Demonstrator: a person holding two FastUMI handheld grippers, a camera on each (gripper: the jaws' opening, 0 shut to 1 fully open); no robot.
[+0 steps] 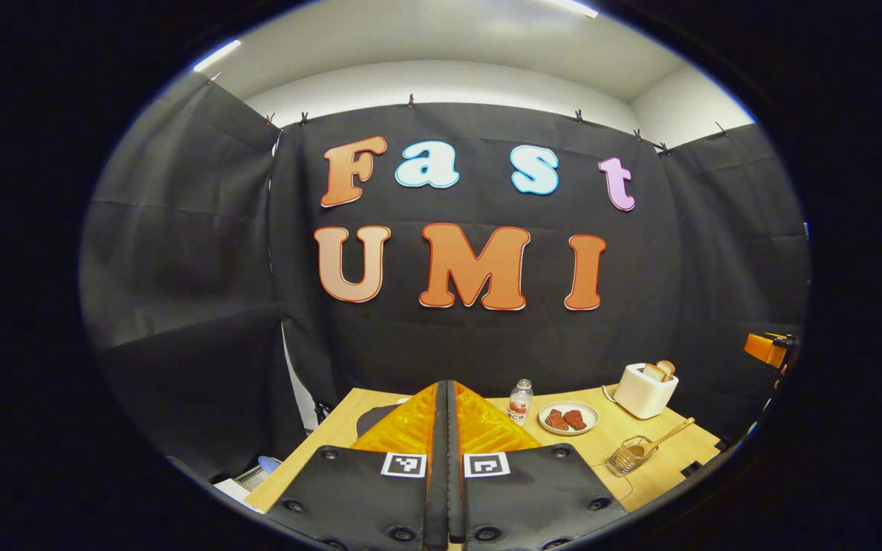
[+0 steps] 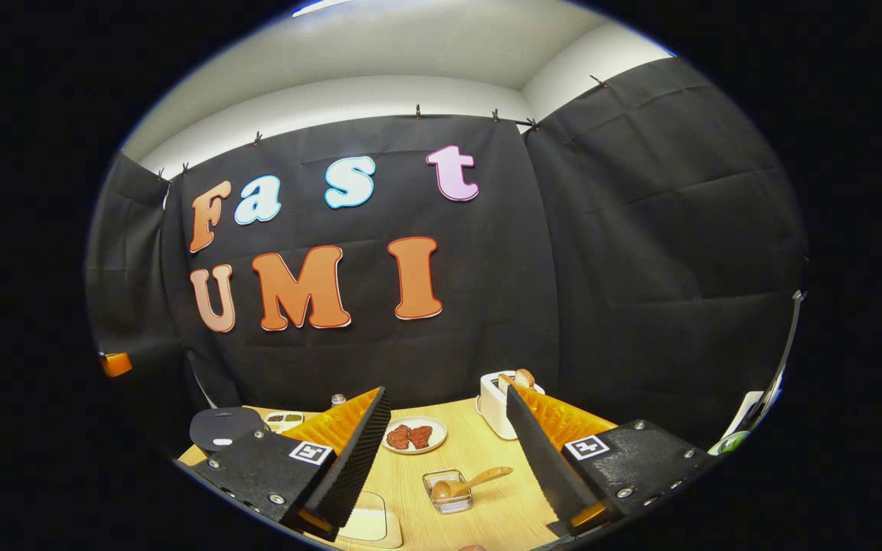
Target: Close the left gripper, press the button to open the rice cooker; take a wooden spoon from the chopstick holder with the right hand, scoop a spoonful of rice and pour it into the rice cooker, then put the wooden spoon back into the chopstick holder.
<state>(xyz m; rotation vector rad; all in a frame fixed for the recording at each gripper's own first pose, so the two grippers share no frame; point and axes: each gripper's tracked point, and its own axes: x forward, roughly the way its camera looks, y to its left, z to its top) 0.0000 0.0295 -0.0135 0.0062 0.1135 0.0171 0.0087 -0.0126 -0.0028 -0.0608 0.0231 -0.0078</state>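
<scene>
My left gripper [image 1: 447, 389] is shut with nothing between its fingers, held above the wooden table [image 1: 686, 451]. A dark rounded rice cooker [image 1: 374, 419] peeks out just left of its fingers, mostly hidden. The wire chopstick holder [image 1: 628, 457] stands at the right with the wooden spoon [image 1: 663, 441] leaning in it. My right gripper [image 2: 447, 394] is open and empty, above and short of the holder [image 2: 449, 492] and the spoon [image 2: 475, 481]. The rice cooker [image 2: 225, 427] sits at the far left with its lid down. A pale flat container [image 2: 369, 523] lies at the bottom edge; what it holds is unclear.
A plate with red pieces [image 1: 568, 418], a small bottle [image 1: 520, 398] and a white toaster with bread [image 1: 645, 389] stand along the back. In the right gripper view the plate [image 2: 414, 435], the toaster [image 2: 498, 402] and a small compartment dish [image 2: 284, 418] show.
</scene>
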